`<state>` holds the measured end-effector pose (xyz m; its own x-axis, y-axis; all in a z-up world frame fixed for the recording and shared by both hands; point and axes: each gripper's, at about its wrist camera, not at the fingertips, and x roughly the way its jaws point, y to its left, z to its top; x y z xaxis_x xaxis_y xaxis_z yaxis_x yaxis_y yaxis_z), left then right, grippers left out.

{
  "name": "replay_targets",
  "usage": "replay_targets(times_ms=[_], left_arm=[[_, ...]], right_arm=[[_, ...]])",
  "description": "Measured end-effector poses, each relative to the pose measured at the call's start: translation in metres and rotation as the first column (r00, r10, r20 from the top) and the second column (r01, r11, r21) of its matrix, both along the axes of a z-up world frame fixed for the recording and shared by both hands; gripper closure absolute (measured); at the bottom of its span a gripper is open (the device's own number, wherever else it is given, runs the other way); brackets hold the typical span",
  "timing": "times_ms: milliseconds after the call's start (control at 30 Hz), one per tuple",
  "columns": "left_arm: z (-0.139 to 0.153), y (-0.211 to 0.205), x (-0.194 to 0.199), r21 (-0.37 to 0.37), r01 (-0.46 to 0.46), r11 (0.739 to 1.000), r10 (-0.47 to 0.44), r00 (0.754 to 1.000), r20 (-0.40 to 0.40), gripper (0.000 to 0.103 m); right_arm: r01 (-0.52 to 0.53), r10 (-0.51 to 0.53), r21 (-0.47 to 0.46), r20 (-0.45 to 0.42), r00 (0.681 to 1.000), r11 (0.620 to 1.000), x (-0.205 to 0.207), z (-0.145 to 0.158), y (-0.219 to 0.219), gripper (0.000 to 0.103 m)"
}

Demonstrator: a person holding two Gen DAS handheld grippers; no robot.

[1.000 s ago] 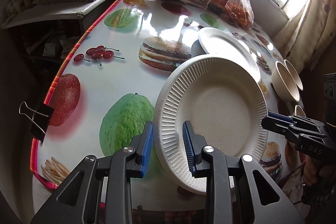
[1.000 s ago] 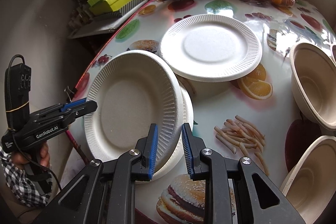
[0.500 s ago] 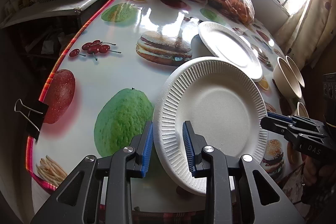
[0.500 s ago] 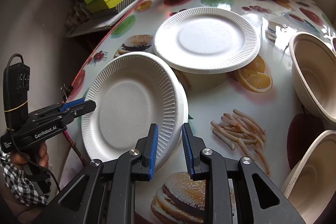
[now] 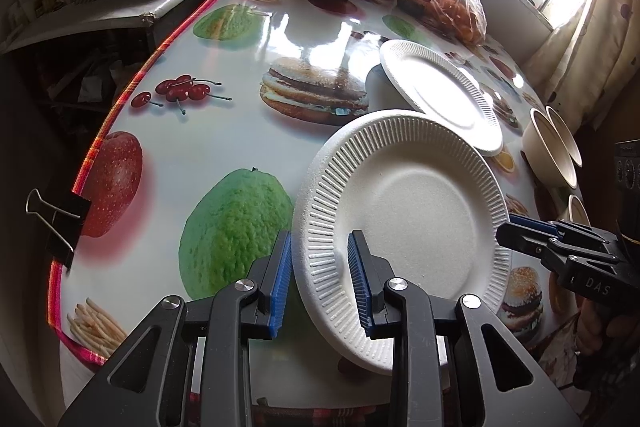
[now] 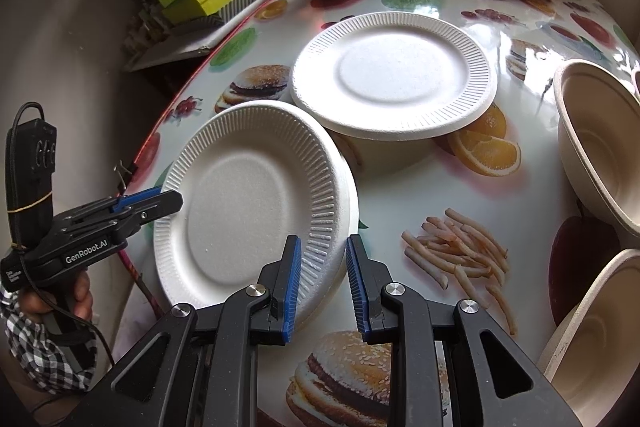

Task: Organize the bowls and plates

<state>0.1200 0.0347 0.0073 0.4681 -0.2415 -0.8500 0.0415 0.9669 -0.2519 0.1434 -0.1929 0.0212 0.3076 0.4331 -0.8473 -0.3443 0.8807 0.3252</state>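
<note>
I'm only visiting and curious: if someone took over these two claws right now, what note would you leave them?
Left claw: shut on the near plate, at its left rim.
Right claw: shut on the same plate, at the opposite rim.
The near plate is tilted above the table edge. The far plate sits further back, and the bowls stand at the right.
Done: nothing is clearly stacked yet.
Left: probably put the plates together, then gather the bowls.
</note>
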Motion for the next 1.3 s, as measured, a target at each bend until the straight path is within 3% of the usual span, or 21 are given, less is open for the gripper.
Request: replay_targets(times_ms=[400,600,967,1300], left_arm=[[-0.0016,0.0011,0.0022,0.009,0.004,1.0,-0.004,1.0,-0.002,0.073],[-0.0008,-0.001,0.0014,0.012,0.004,1.0,-0.003,1.0,-0.001,0.072],[-0.0001,0.0001,-0.0002,0.024,-0.004,1.0,0.004,1.0,-0.004,0.067],[0.006,0.0007,-0.0022,0.033,-0.006,0.999,0.006,1.0,0.016,0.062]], right_arm=[[0.002,-0.002,-0.001,0.0,1.0,1.0,0.0017,0.0001,-0.0004,0.079],[0.0,0.0,-0.007,0.005,1.0,1.0,0.002,-0.0005,-0.0001,0.072],[0.003,-0.002,-0.012,0.009,1.0,1.0,0.0018,0.0004,0.0006,0.07],[0.02,-0.019,-0.017,0.029,0.999,1.0,-0.0022,0.0041,0.0009,0.059]])
